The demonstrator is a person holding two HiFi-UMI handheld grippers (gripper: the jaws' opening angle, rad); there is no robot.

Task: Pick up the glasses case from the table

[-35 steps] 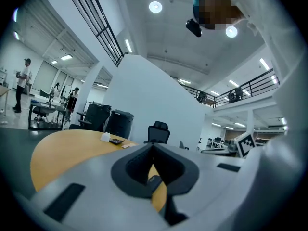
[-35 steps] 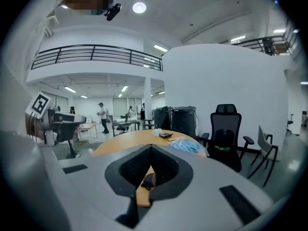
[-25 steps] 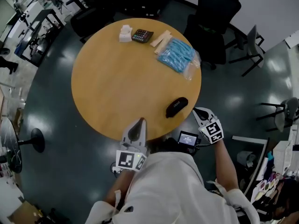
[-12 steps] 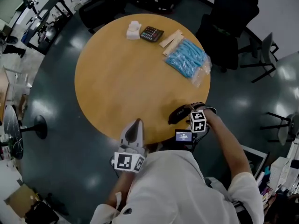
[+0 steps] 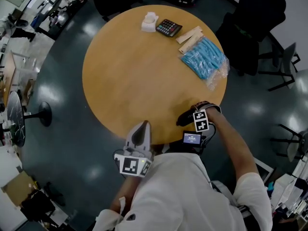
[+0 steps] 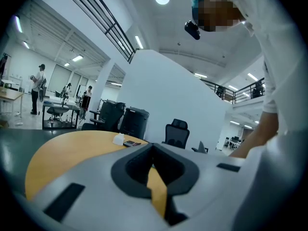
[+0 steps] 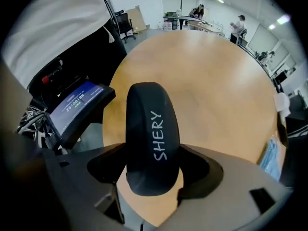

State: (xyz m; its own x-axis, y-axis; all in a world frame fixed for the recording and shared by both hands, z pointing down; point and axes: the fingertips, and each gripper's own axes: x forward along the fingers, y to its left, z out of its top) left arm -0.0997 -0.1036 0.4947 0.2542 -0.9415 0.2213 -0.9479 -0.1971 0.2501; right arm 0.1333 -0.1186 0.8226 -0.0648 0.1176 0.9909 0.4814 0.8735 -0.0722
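The black glasses case (image 7: 151, 134), with white lettering on its lid, lies near the front right edge of the round wooden table (image 5: 139, 71). In the head view only its end (image 5: 184, 119) shows beside the marker cube. My right gripper (image 7: 153, 170) points straight down over the case. Its jaws are opening and stand on either side of the case, with the case between them and the pads not pressing on it. My left gripper (image 5: 140, 129) hovers at the table's near edge, level, its fingers meeting at a point with nothing in them (image 6: 153, 150).
At the far side of the table lie a calculator (image 5: 169, 28), a small white object (image 5: 150, 22), wooden sticks (image 5: 190, 35) and a bag of blue items (image 5: 204, 57). A small lit screen (image 5: 192, 138) hangs just off the edge. Black office chairs (image 5: 255, 23) stand beyond.
My right gripper swung in from beside the table and dropped down over the glasses case, turning downward. The left gripper edged slightly forward at the near edge.
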